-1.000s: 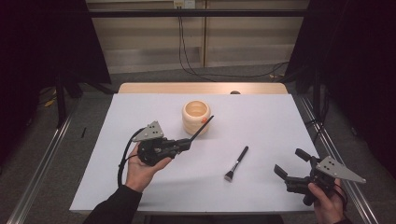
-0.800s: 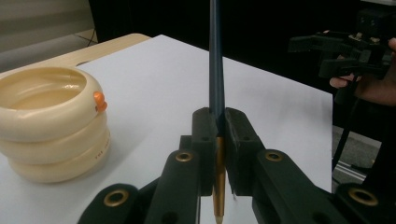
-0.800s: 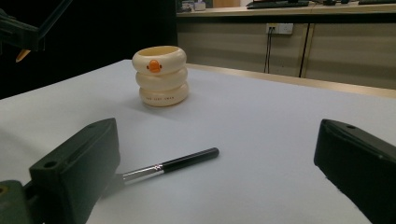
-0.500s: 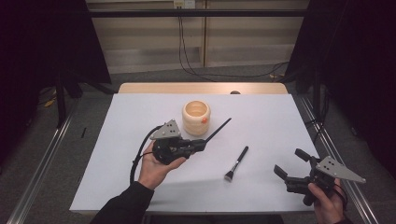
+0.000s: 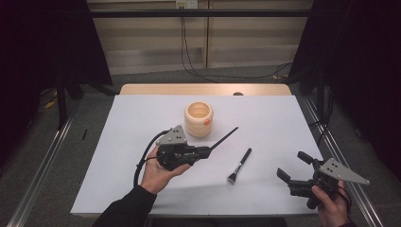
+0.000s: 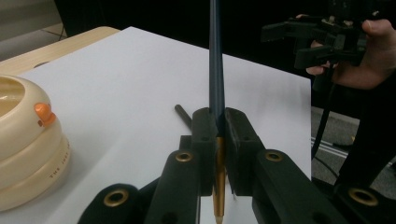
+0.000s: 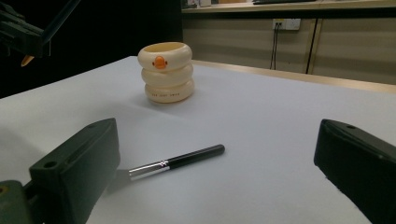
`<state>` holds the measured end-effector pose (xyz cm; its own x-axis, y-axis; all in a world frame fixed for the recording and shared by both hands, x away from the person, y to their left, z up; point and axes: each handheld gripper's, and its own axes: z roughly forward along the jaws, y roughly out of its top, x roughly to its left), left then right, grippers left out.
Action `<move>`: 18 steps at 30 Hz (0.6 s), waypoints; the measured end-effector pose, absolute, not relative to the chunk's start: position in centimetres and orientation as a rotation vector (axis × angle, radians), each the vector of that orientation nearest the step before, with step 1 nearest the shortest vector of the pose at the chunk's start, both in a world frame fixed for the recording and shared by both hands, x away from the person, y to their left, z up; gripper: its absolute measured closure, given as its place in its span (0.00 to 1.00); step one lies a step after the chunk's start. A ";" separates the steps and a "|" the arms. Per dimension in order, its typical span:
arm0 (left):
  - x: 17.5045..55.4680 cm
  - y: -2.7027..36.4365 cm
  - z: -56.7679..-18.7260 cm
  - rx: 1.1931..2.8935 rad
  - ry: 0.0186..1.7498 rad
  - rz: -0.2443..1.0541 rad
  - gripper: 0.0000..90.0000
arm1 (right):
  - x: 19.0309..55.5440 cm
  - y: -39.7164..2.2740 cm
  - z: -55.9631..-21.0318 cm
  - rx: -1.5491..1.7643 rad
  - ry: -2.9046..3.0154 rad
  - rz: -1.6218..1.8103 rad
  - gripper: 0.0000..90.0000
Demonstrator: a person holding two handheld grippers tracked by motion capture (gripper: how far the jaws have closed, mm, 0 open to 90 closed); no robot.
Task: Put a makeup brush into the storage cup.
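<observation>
My left gripper (image 5: pixel 206 151) hangs over the middle of the white table (image 5: pixel 118 142), shut on a thin dark stick (image 5: pixel 225 137) that points up and away toward the right. In the left gripper view the jaws pinch that stick (image 6: pixel 216 56) just above its gold lower end. A cream ribbed cup (image 5: pixel 198 119) with an orange duck beak stands just behind this gripper. A black makeup brush (image 5: pixel 239 165) with a silver ferrule lies flat on the table between the two grippers. My right gripper (image 5: pixel 292 166) stays open near the front right edge, and the brush (image 7: pixel 187 159) lies beyond its wide-apart jaws.
A strip of wooden tabletop (image 5: pixel 203 89) shows past the white sheet's far edge. Metal rails (image 5: pixel 42 170) run along both sides of the table. Cables (image 5: pixel 189 52) hang on the back wall, with dark curtains at left and right.
My left hand has carried the stick to the right, from left of the cup to in front of it. The right hand has not moved.
</observation>
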<state>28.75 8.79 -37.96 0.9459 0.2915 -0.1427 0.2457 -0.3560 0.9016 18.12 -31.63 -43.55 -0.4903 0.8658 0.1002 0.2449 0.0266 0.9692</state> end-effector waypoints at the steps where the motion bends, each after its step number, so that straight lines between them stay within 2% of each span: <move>1: 28.7 8.7 -37.9 1.975 0.385 0.057 0.93 | 18.1 -31.6 -43.5 1.127 1.772 1.493 0.00; 18: 28.6 7.7 -37.1 2.155 0.325 -0.014 0.93 | 18.8 -31.1 -43.0 1.077 1.884 1.575 0.00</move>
<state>28.62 7.71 -37.06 0.9650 0.2264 -0.1324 0.2370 -0.5369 0.8097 18.81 -31.11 -42.99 -0.5898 0.7962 0.1351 0.2740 0.0399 0.9609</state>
